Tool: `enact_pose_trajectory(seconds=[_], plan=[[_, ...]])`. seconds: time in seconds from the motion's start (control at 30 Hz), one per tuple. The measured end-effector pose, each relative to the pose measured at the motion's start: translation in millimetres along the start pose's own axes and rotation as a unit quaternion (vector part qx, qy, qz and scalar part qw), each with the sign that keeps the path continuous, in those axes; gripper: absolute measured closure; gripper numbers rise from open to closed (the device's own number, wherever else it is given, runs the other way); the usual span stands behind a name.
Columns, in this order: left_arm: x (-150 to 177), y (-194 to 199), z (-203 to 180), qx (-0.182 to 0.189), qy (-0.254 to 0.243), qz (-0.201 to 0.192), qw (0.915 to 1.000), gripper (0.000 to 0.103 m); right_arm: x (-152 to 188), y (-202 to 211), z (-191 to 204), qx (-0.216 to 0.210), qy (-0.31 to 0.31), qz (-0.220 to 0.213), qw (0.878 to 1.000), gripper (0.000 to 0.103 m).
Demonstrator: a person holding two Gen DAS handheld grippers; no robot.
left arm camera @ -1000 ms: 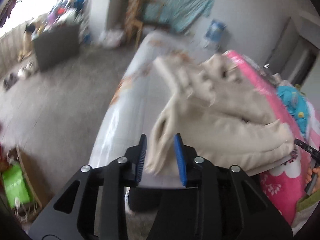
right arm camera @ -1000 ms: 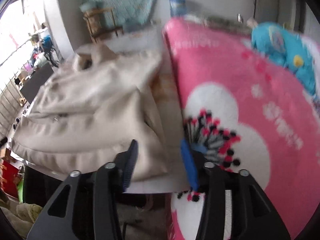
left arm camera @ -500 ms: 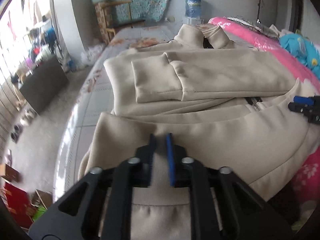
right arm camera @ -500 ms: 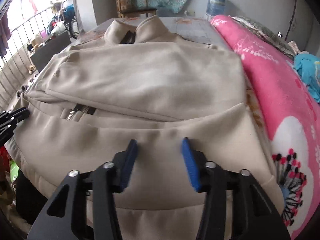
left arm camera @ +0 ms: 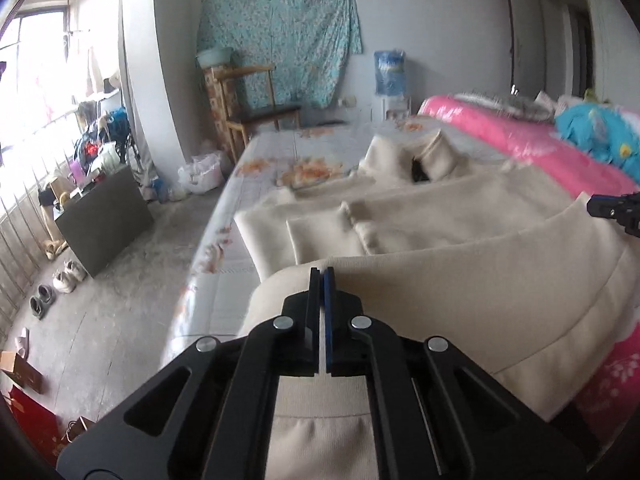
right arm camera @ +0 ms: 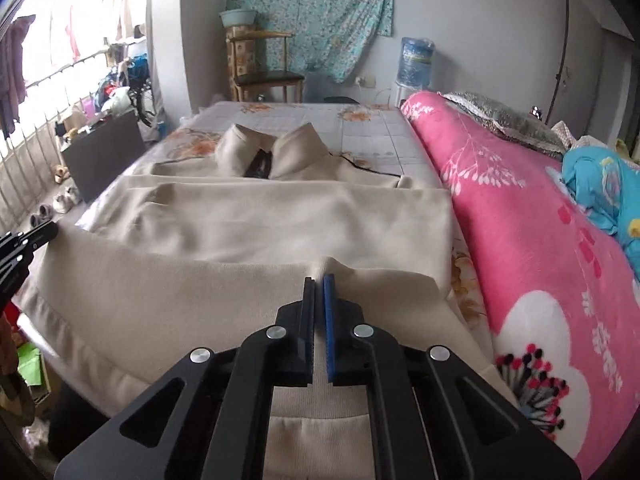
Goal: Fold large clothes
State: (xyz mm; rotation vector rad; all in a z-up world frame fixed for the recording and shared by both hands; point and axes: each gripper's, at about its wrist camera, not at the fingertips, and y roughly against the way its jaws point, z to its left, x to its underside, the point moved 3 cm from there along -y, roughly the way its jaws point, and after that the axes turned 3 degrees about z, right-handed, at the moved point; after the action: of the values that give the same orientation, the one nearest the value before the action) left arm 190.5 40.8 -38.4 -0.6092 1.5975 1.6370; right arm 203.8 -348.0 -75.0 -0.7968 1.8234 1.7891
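A large beige jacket [left arm camera: 460, 216] [right arm camera: 280, 216] lies flat on the bed, collar at the far end and sleeves folded across the chest. Its near hem band is raised toward me. My left gripper [left arm camera: 320, 270] is shut, pinching the hem near the jacket's left side. My right gripper [right arm camera: 319, 278] is shut on a small pucker of the same hem near the right side. Each gripper shows in the other's view: the right gripper [left arm camera: 612, 210] at the right edge, the left gripper [right arm camera: 24, 240] at the left edge.
A pink flowered blanket [right arm camera: 520, 208] and a blue bundle [right arm camera: 600, 184] lie along the bed's right side. The floral sheet [right arm camera: 360, 124] shows beyond the collar. A wooden chair [left arm camera: 256, 112], a water bottle [right arm camera: 416, 60], a dark cabinet [left arm camera: 104, 220] and shoes [left arm camera: 60, 280] stand off the bed to the left.
Both grippers had open jaws a second ago. They have moved in over the jacket's near hem and shut on it, and the hem now stands lifted.
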Motion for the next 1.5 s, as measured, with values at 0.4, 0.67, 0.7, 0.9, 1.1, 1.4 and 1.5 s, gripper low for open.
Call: enact_pose_trajectory(seconds=[0.4,0.67,0.7,0.9,1.1,1.4,1.5], plan=[[31,-46,-26,-0.068,-0.077,0.037,0.9940,0.102,21,-52,3,0.033,0.010,0.031,0.999,0.096],[32,-46,-29,-0.076,-0.084,0.044,0.9926,0.101,14,11,8,-0.059,0.005,-0.020,0.998,0.084],[32,-46,-28,-0.076,-0.084,0.044,0.9926,0.101,17,12,18,-0.084,0.018,-0.015,0.996,0.083],[30,-46,-25,-0.068,-0.076,0.045,0.9938,0.101,44,-28,63,-0.127,0.063,0.053,0.988,0.083],[31,-20,12,0.014,0.009,0.035,0.9993,0.097,44,-29,57,-0.138,0.054,0.048,0.988,0.083],[52,-28,70,0.028,0.128,0.074,0.9887,0.099,35,-13,2,-0.088,0.003,0.020,0.996,0.083],[53,-27,65,0.013,0.112,0.068,0.9912,0.099,38,-19,-46,-0.010,-0.036,0.027,0.999,0.083]])
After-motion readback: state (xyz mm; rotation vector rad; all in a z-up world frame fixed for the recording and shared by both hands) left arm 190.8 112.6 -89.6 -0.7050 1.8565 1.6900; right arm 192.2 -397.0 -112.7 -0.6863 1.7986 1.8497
